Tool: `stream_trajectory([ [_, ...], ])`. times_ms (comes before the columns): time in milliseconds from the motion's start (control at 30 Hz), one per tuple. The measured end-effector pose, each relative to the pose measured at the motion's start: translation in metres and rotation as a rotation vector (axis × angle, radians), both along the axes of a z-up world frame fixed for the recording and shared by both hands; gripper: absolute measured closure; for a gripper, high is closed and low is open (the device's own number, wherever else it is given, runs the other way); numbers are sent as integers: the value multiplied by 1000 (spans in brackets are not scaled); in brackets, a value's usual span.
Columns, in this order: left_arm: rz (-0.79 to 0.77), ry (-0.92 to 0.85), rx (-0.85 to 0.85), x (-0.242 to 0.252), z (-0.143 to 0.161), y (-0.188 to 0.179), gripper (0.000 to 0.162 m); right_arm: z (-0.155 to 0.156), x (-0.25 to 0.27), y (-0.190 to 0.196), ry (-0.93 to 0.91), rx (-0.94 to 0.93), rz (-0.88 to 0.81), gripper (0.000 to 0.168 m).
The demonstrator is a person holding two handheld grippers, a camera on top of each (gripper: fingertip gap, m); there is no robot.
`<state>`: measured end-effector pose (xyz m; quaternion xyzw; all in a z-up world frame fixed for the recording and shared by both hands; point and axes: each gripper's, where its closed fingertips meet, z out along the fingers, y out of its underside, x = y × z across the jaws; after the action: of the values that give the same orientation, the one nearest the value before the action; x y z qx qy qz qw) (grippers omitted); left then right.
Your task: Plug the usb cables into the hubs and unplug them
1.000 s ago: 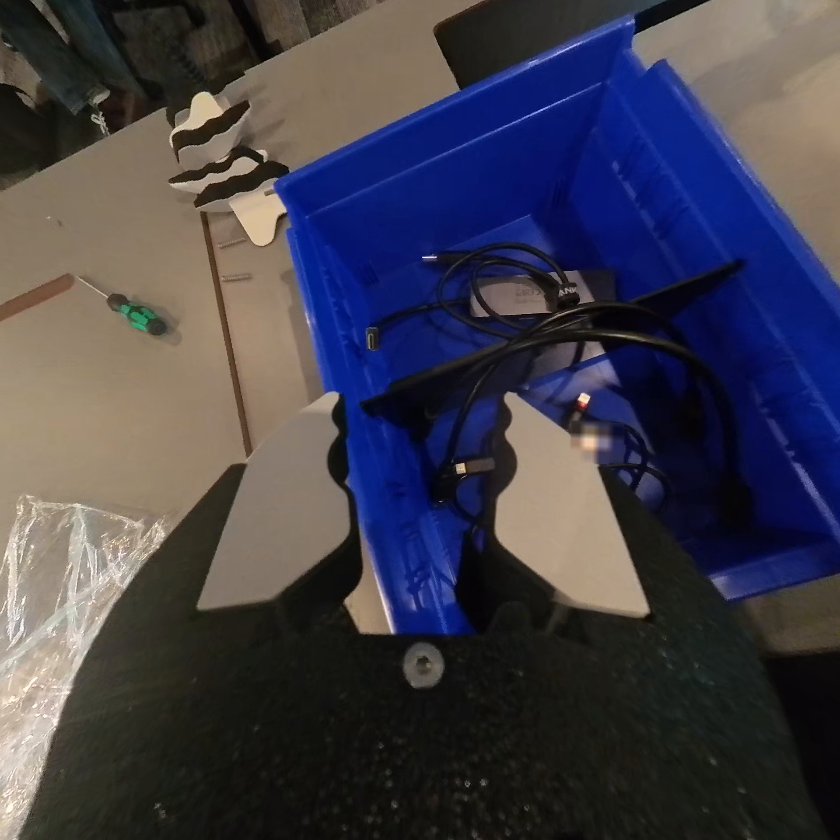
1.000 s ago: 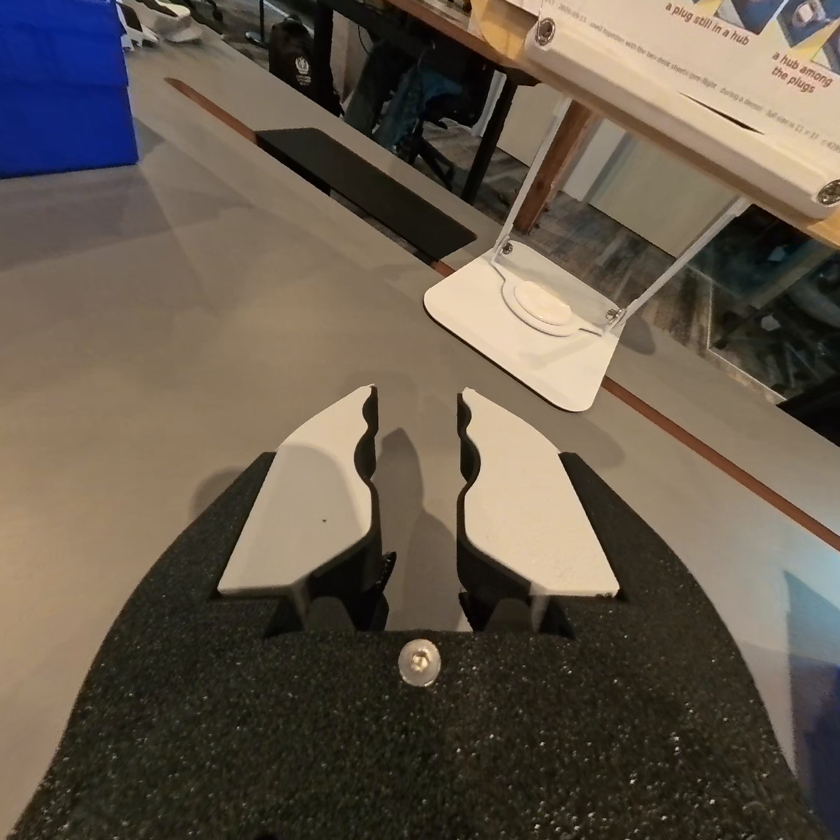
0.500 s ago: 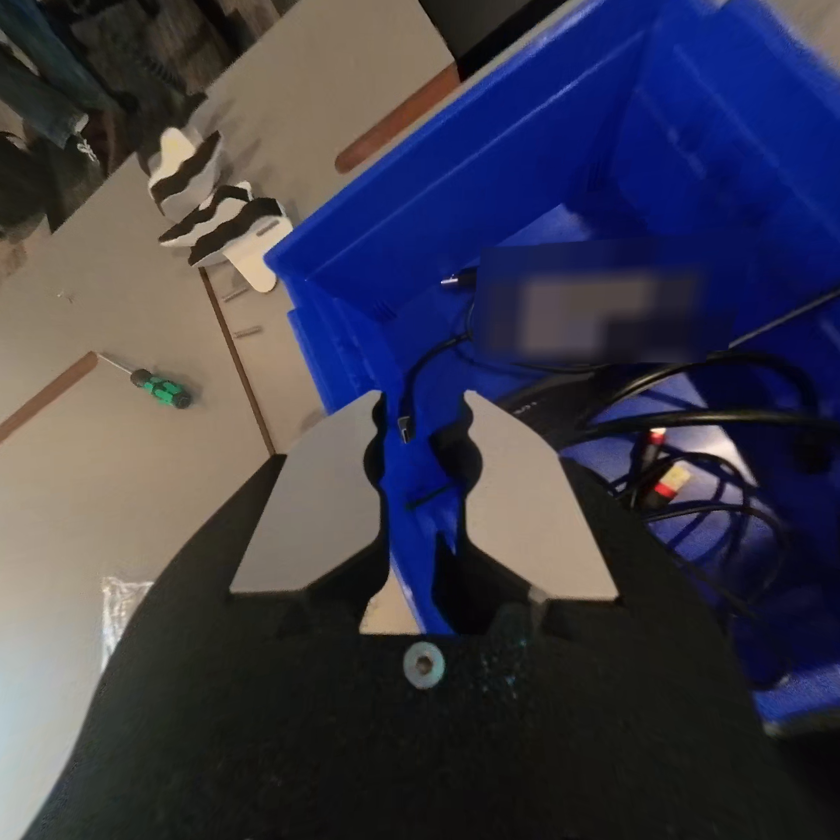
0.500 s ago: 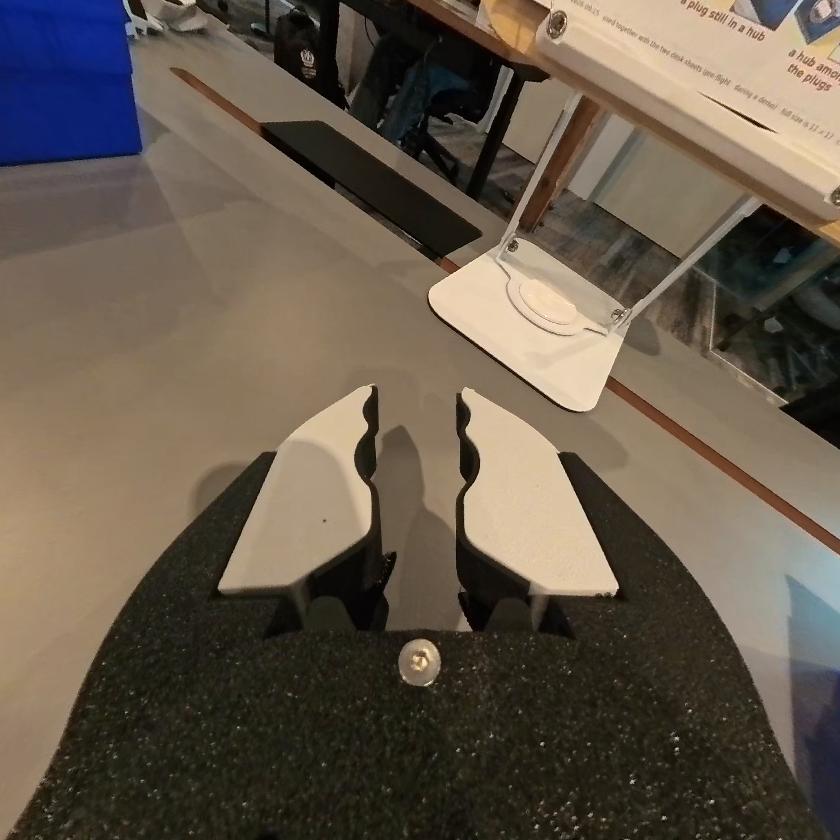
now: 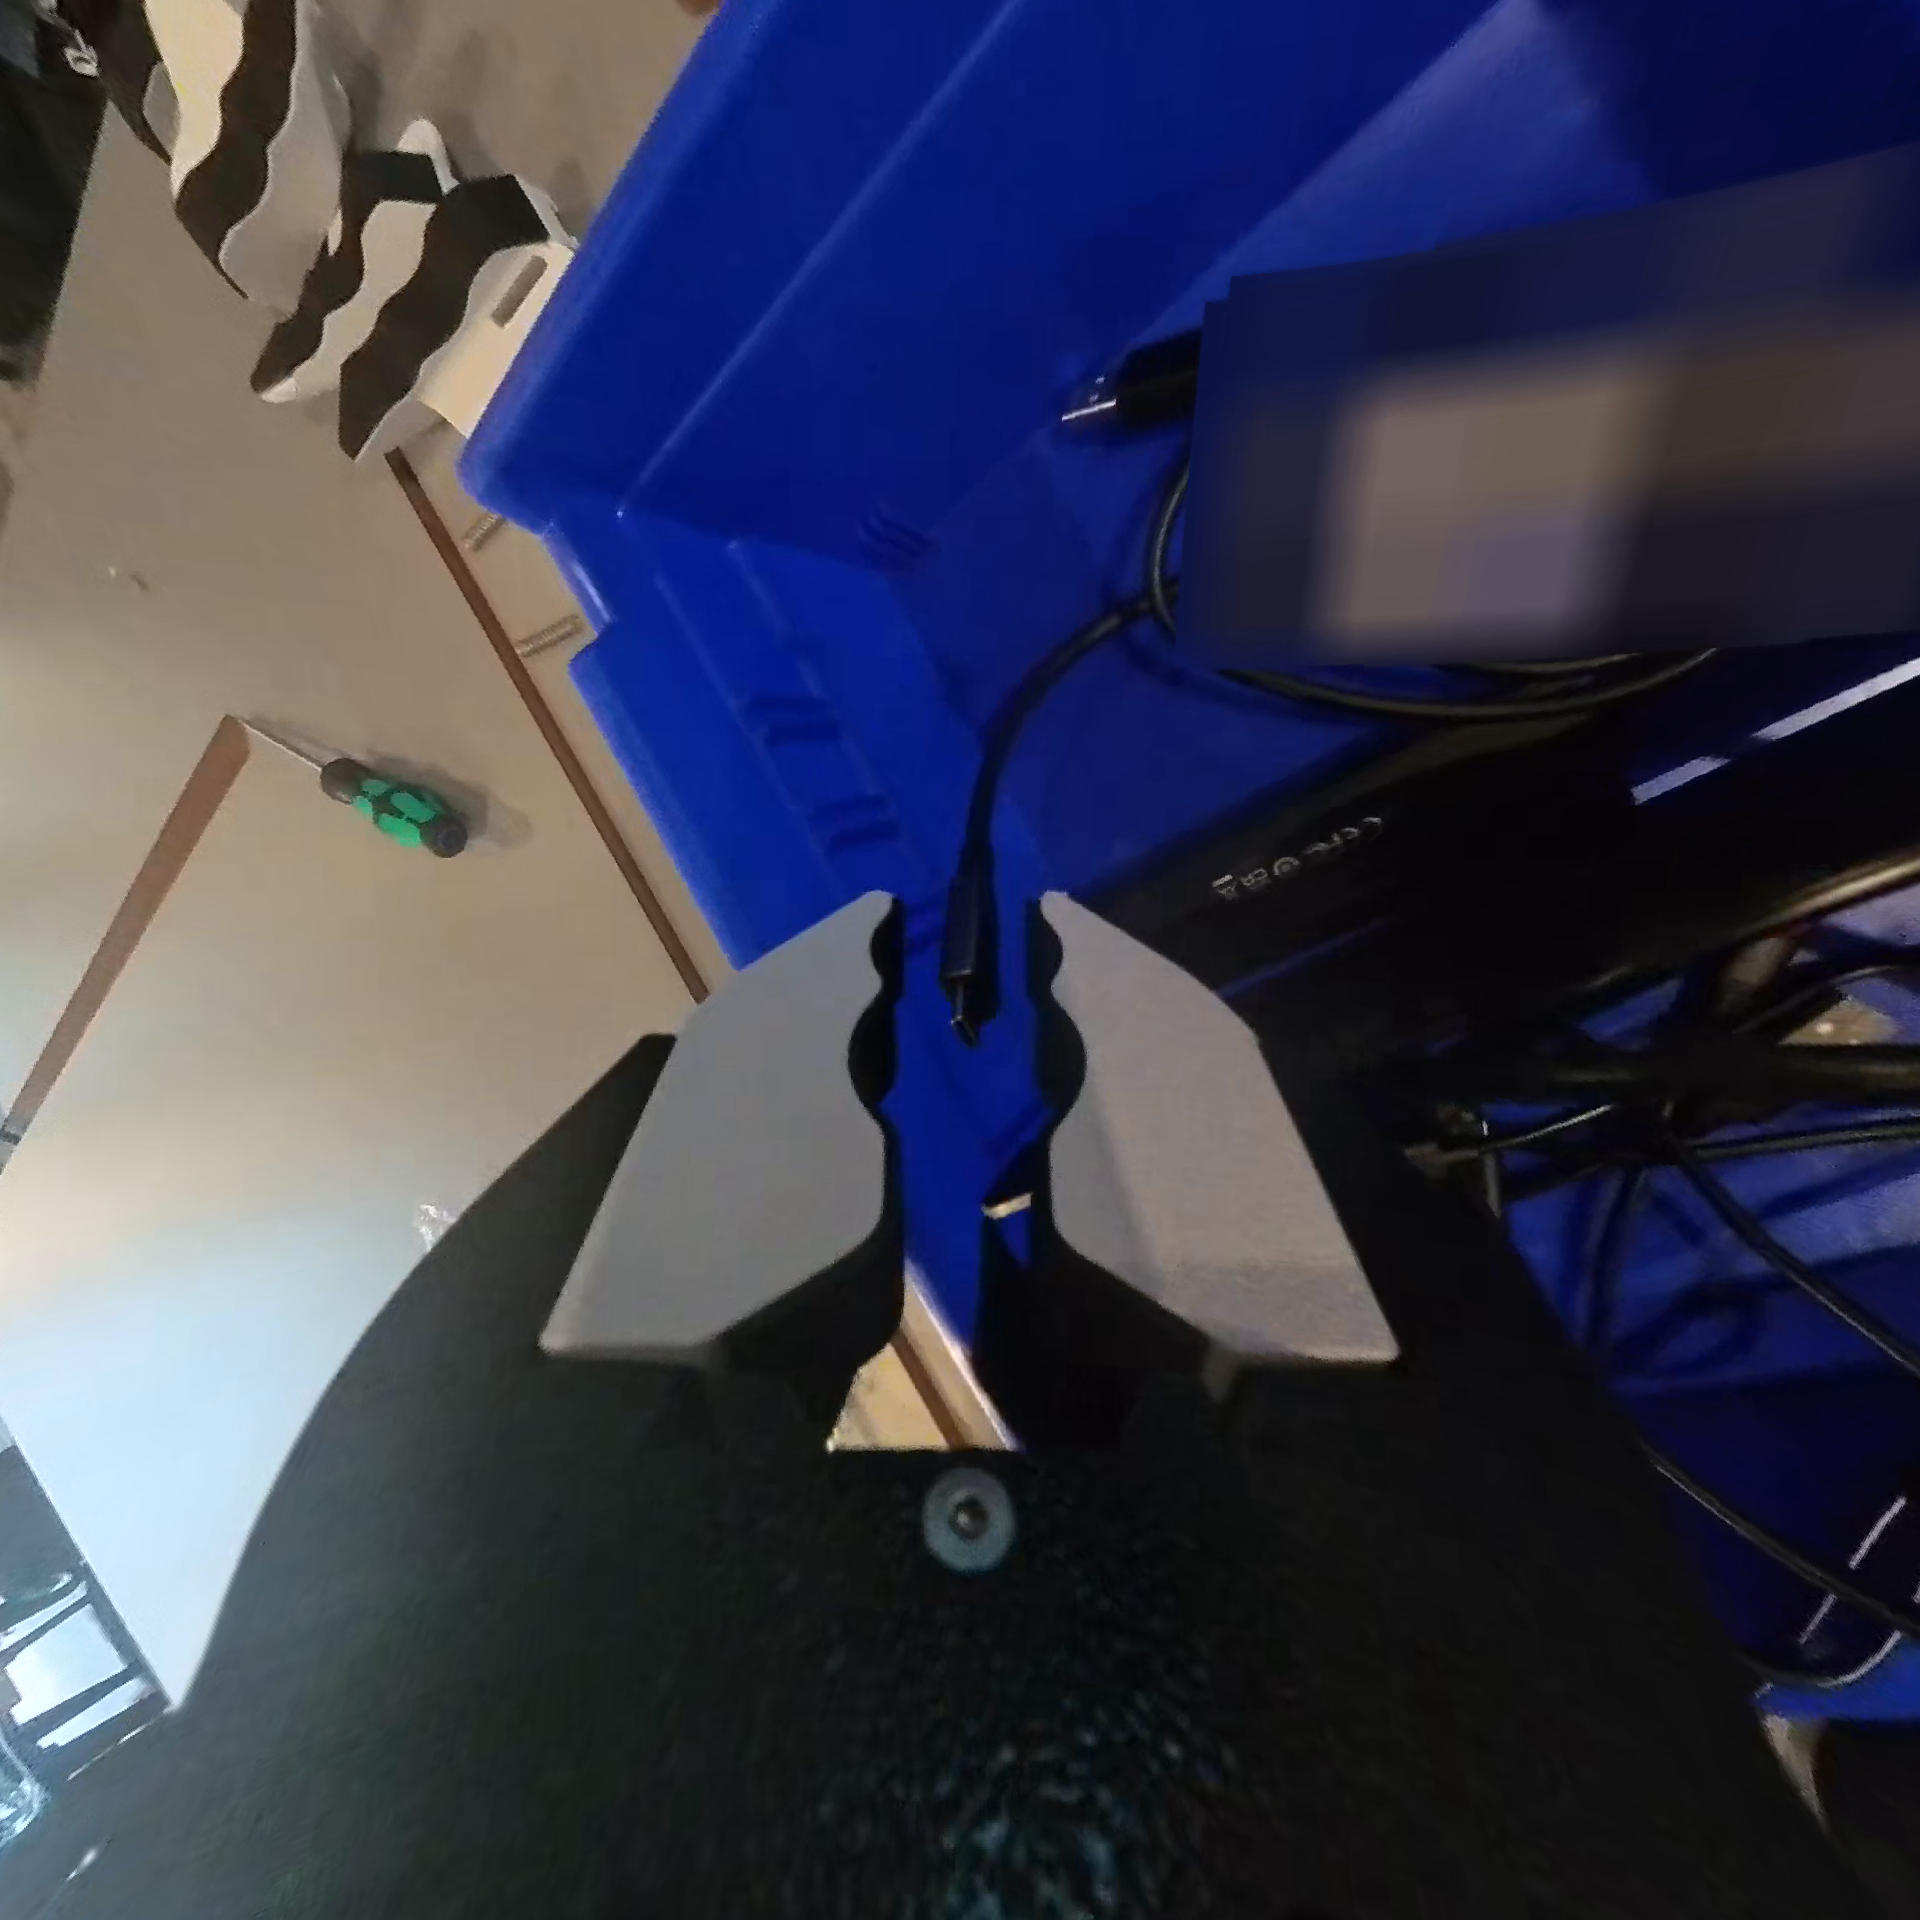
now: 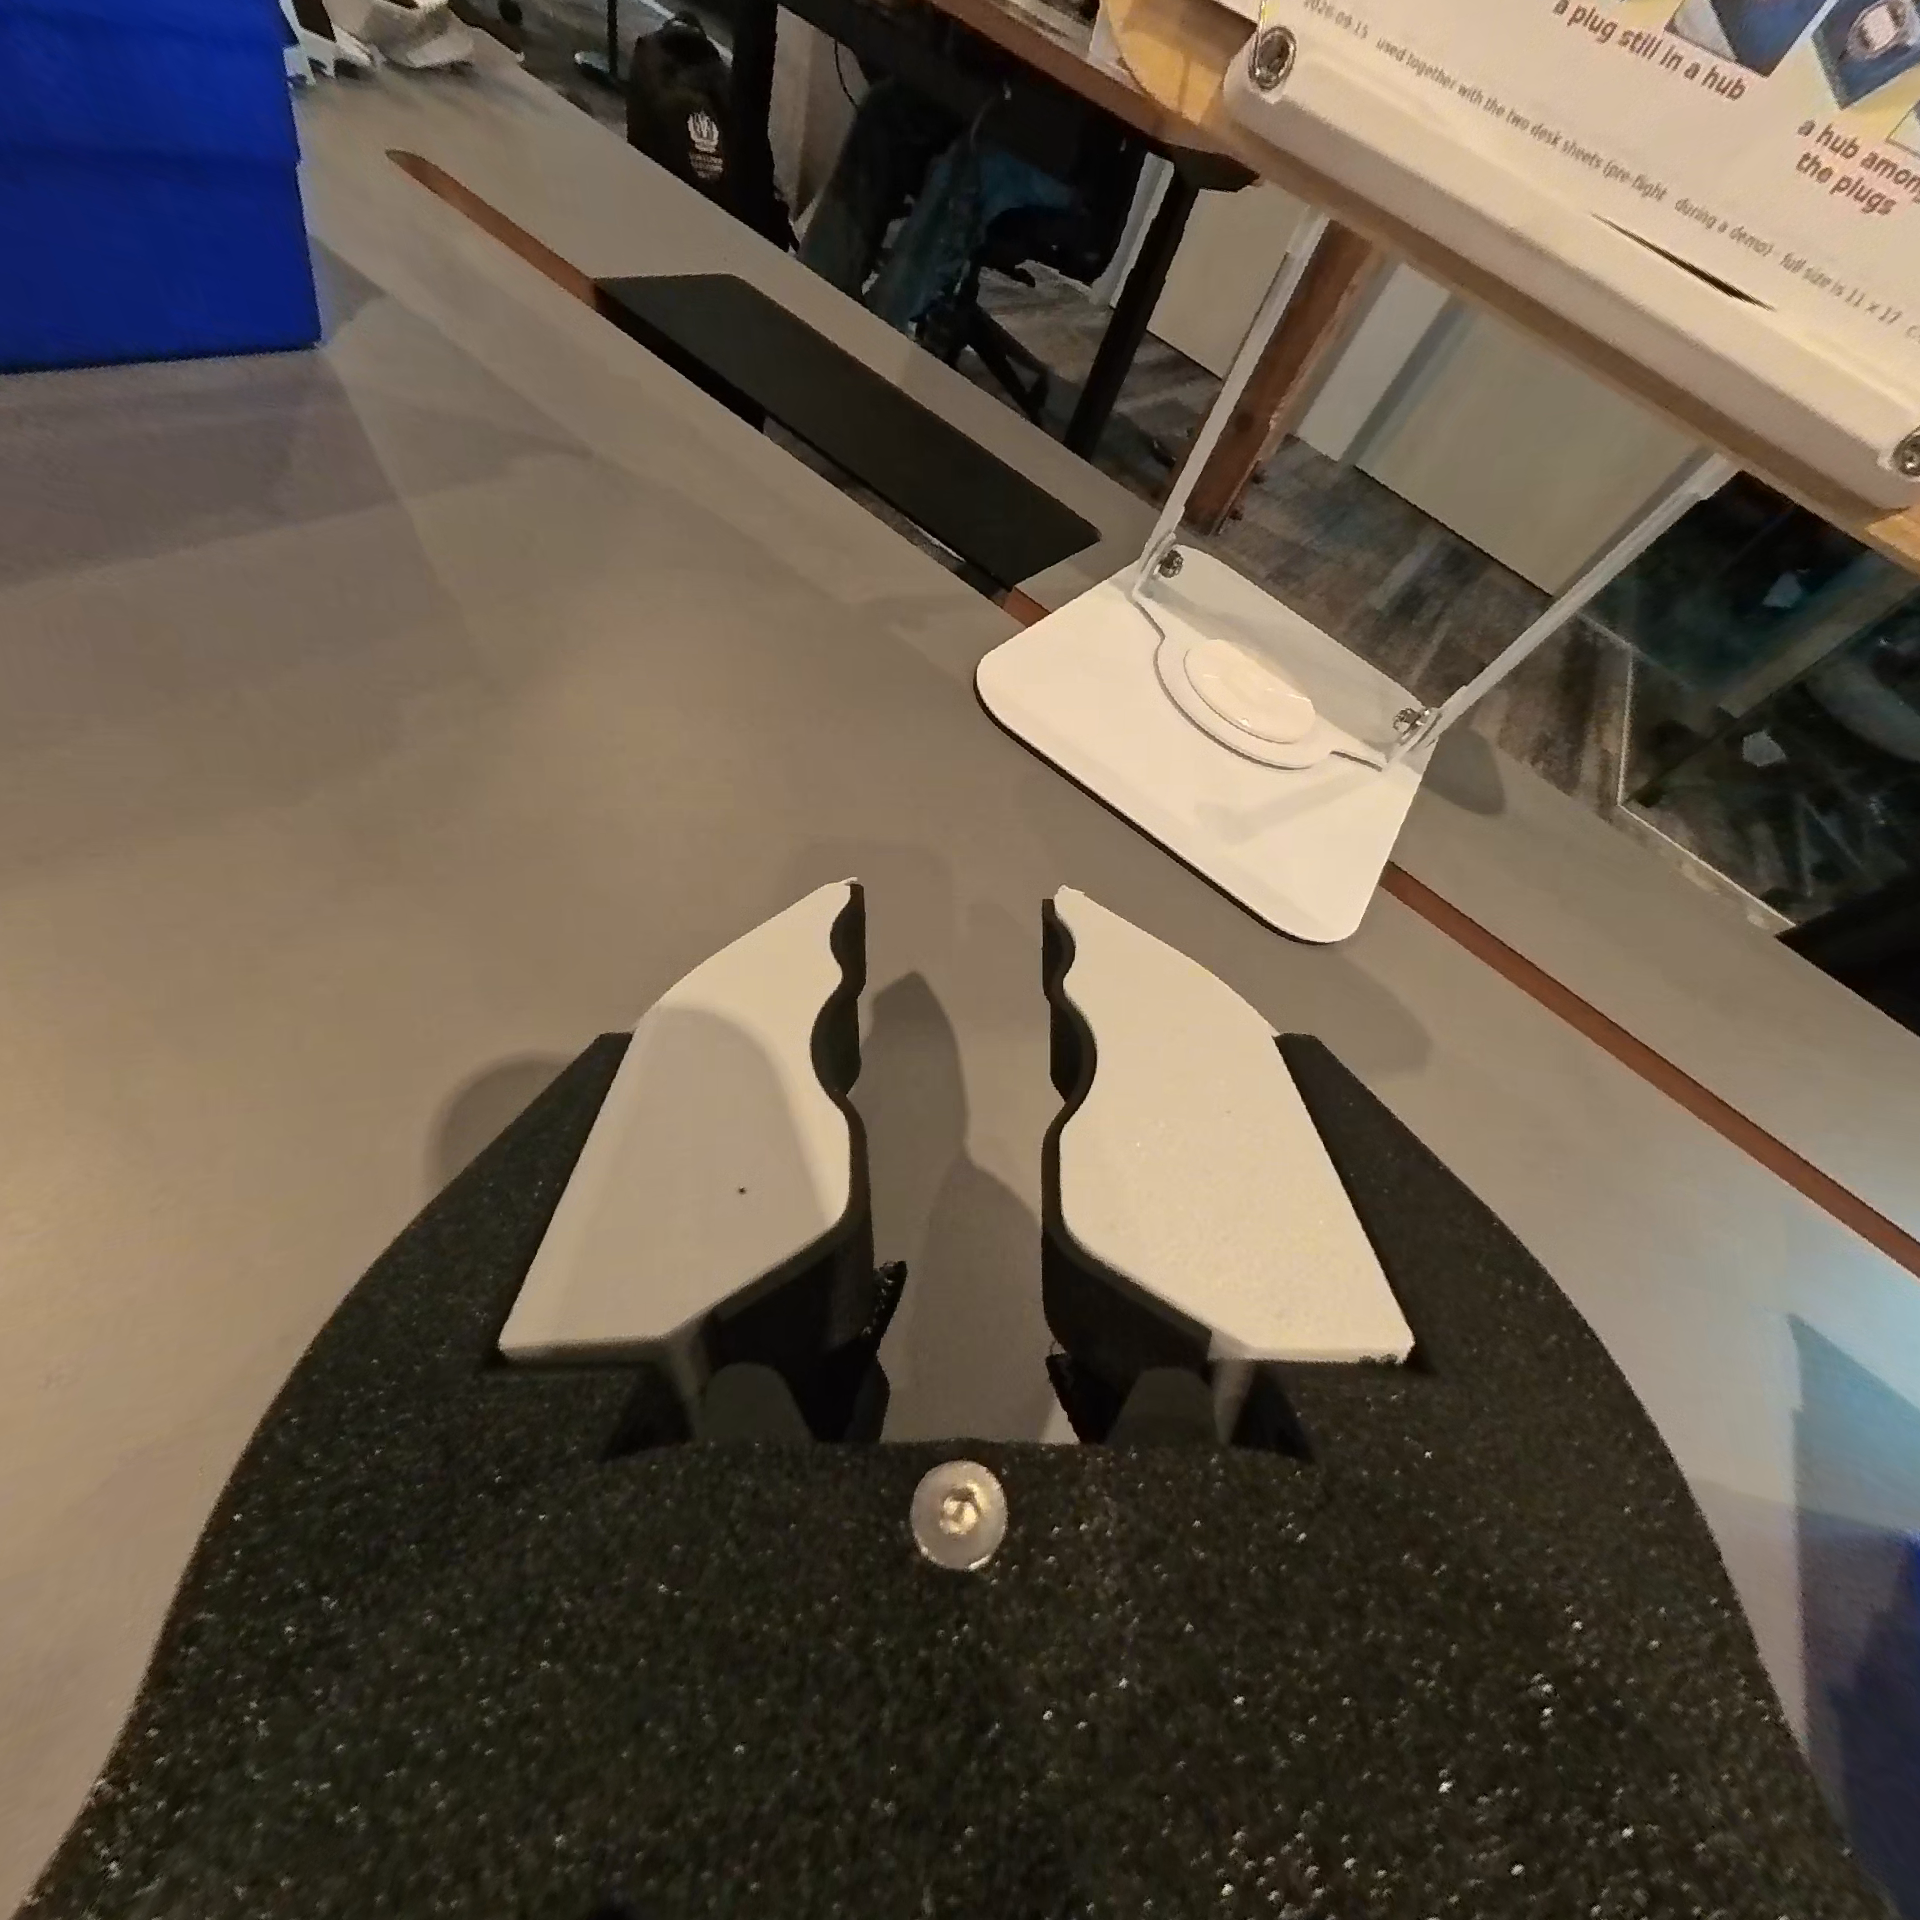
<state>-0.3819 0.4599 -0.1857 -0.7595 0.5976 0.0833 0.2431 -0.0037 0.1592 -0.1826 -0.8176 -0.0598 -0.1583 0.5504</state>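
Observation:
A blue bin [image 5: 831, 312] holds tangled black USB cables [image 5: 1714, 1070] and dark hubs [image 5: 1455, 862]. A black cable with a small plug [image 5: 968, 961] hangs down at the bin's left wall. My left gripper [image 5: 964, 914] is open, low inside the bin, its two fingertips on either side of that plug without closing on it. A second plug [image 5: 1122, 390] lies farther back. My right gripper [image 6: 951, 899] is open and empty above the bare grey table [image 6: 364, 779], far from the bin [image 6: 135, 177].
A green-handled screwdriver [image 5: 390, 805] and a black-and-white striped stand [image 5: 343, 260] lie on the table left of the bin. A white stand base [image 6: 1205, 769] holding a sign and a black mat [image 6: 842, 426] lie ahead of my right gripper. Some 50 cm of space lies between my two pairs of fingers. The green-handled screwdriver [image 5: 390, 805] is about 25 cm from my left fingertips.
My left gripper moved forward and down into the bin and narrowed, so the small black plug now sits between its fingertips. The right gripper barely shifted.

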Motion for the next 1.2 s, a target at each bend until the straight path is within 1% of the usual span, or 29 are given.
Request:
stream_trajectory([
  [100, -3, 11, 4, 0, -1, 0, 139, 1, 1, 0, 1, 2, -2, 136],
  [233, 2, 23, 12, 0, 0, 2, 142, 1, 1, 0, 2, 0, 0, 136],
  [267, 3, 31, 12, -1, 0, 2, 144, 0, 1, 0, 2, -1, 1, 136],
  [300, 4, 49, 1, -3, -1, 2, 152, 0, 1, 0, 0, -3, 1, 136],
  [367, -2, 78, -6, -5, -3, 2, 155, 0, 0, 0, -1, -5, 1, 136],
  [500, -22, 59, 29, 0, 11, 2, 156, 1, 1, 0, 2, -1, -1, 136],
  [567, -43, 45, 88, 3, 28, 2, 156, 2, 1, 0, 1, 3, -1, 137],
  [633, -62, 23, 144, 7, 52, -1, 156, 3, 1, 0, 0, 7, -1, 137],
  [833, -112, -15, 311, 18, 134, -16, 156, 6, 2, -1, -2, 22, -5, 137],
  [1000, -125, -20, 520, 23, 202, -29, 156, 11, 5, -2, -8, 45, -13, 138],
  [1100, -156, -55, 624, 32, 236, -44, 156, 14, 6, -2, -6, 55, -16, 138],
  [1200, -206, -101, 702, 49, 267, -68, 156, 20, 6, -3, -7, 78, -19, 139],
])
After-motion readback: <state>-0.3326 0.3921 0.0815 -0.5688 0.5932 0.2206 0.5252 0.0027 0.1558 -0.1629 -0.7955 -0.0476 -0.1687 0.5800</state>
